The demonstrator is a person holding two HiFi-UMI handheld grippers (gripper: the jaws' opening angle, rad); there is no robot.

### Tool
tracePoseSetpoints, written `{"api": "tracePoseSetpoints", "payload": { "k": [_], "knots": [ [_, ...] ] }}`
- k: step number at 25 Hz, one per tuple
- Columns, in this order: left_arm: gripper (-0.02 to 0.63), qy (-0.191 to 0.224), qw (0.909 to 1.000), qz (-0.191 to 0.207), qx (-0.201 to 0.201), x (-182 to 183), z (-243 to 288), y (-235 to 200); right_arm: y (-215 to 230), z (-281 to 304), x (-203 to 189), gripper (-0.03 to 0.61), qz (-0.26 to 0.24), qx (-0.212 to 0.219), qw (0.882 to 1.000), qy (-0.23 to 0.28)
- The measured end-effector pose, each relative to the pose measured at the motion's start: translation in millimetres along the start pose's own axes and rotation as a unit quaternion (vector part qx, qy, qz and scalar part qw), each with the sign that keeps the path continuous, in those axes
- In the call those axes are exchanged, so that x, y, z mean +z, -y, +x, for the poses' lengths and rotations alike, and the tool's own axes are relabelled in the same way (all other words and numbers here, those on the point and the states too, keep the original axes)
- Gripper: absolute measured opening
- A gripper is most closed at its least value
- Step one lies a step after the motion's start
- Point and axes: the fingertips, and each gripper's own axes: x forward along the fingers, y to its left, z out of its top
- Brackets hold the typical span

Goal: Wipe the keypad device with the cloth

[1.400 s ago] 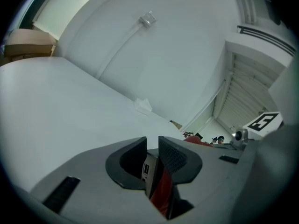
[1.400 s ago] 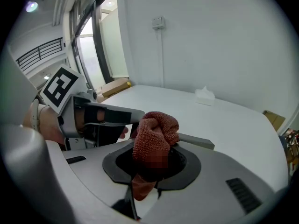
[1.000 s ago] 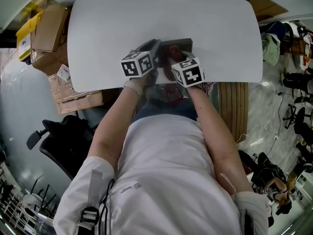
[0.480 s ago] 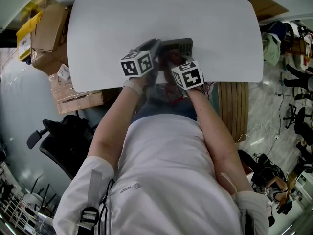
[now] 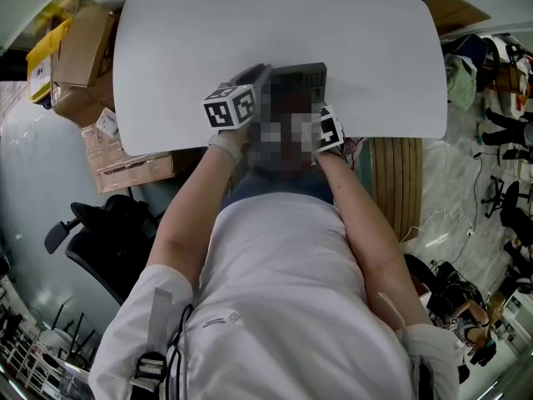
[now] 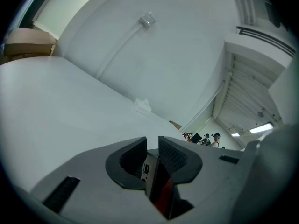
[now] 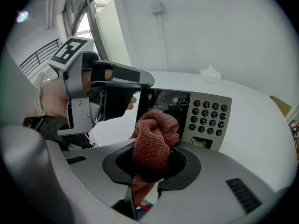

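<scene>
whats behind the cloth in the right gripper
The keypad device stands behind the cloth: its dark screen shows above the cloth and its number keys to the right. The cloth hides the screen's lower part, so contact there cannot be seen.

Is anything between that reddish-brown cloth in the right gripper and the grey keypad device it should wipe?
Nothing visible does. The reddish-brown terry cloth, clamped in the right gripper, faces the grey keypad device directly. The left gripper only clamps the device's side edge.
</scene>
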Motion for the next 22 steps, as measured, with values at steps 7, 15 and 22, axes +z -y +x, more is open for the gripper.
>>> {"api": "tracePoseSetpoints", "payload": {
  "k": [7,15,22],
  "knots": [
    [0.086,-0.002,1.0000,0.002,0.000,1,0,2,-2,2,-12,0.100,0.000,0.004,1.000,-0.012],
    [0.086,0.000,1.0000,0.001,-0.002,1,0,1,-4,6,-22,0.098,0.002,0.007,1.000,-0.023],
    [0.086,0.002,1.0000,0.002,-0.004,2,0,3,-5,7,-30,0.098,0.004,0.008,0.999,-0.033]
  ]
}}
